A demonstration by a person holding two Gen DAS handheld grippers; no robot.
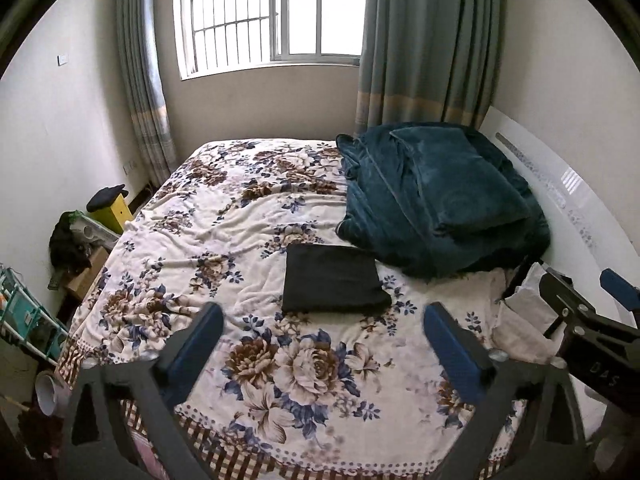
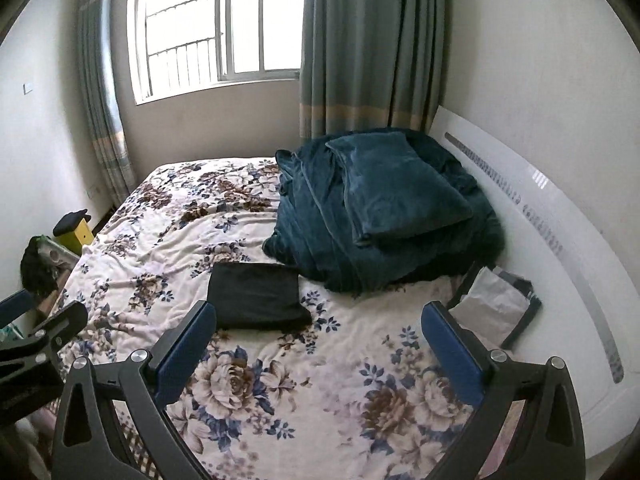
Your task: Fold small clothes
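Left wrist view: black garment (image 1: 335, 279) lies folded into a flat rectangle at frame centre on the flowered bed (image 1: 208, 216), just beside the heaped teal blanket (image 1: 436, 204) at its upper right.
Right wrist view: same garment (image 2: 258, 296) sits centre-left, apart from both sets of fingers.
Left hand-held gripper (image 1: 323, 342): jaws spread wide, nothing between them, hovering above the bedsheet.
Right hand-held gripper (image 2: 316, 346): jaws likewise wide apart and empty.
Handling: likely light, limp cloth; layers would probably slide and unfold if lifted by one edge.
Where to hold: judged best at two corners of the thick folded edge nearest the cameras, pinching all layers together.
Risk: soft, rumpled sheet could get pinched along with the cloth.
Stage: fold looks complete.
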